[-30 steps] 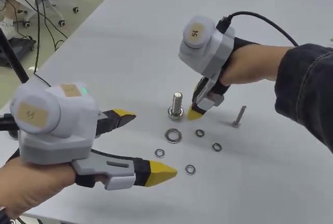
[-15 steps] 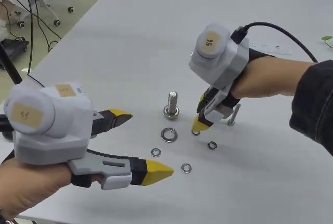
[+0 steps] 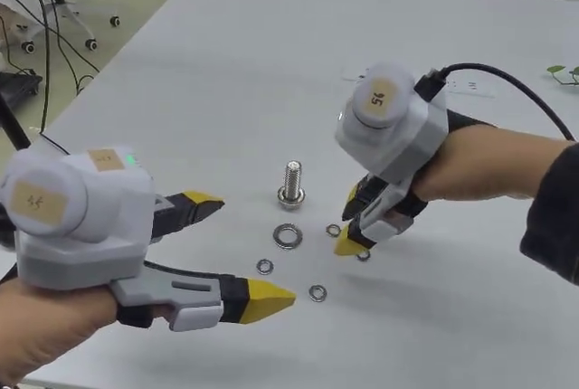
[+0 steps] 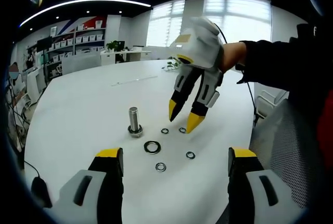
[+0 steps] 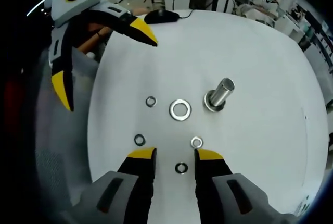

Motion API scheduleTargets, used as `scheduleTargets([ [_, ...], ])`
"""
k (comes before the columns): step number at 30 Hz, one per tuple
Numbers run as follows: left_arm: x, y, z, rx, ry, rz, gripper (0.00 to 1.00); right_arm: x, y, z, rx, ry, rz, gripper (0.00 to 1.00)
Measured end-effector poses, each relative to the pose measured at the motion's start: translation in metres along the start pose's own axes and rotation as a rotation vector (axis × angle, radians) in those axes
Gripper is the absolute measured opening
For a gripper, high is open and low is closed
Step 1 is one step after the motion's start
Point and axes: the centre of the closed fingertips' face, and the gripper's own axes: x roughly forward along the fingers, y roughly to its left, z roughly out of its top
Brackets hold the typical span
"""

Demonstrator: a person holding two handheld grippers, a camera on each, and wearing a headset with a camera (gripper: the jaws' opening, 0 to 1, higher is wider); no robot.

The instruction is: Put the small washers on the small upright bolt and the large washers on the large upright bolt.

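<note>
Its own view shows the right gripper parted around a small washer; left gripper gapes.

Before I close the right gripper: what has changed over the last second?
The right gripper has come away from the large bolt toward the person; its open jaws now straddle a small washer. Nothing was gripped or let go. The left gripper stays open above the table; the large washer and other small washers lie as before.

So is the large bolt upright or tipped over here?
Upright: the large bolt stands on its head on the table, threaded shank pointing up, in head and left gripper views.
</note>
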Motion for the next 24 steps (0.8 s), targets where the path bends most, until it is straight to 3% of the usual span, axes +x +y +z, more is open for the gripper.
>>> scheduleTargets([
  [11,0.000,0.000,0.000,0.003,0.000,0.000,0.82,-0.001,0.011,-0.002,-0.007,-0.002,0.016,0.30],
  [19,0.000,0.000,0.000,0.005,0.003,-0.001,0.82,0.007,0.023,0.008,-0.031,-0.006,0.039,0.30],
  [24,0.000,0.000,0.001,0.004,0.004,-0.001,0.81,0.015,0.016,0.017,-0.042,-0.009,0.030,0.30],
])
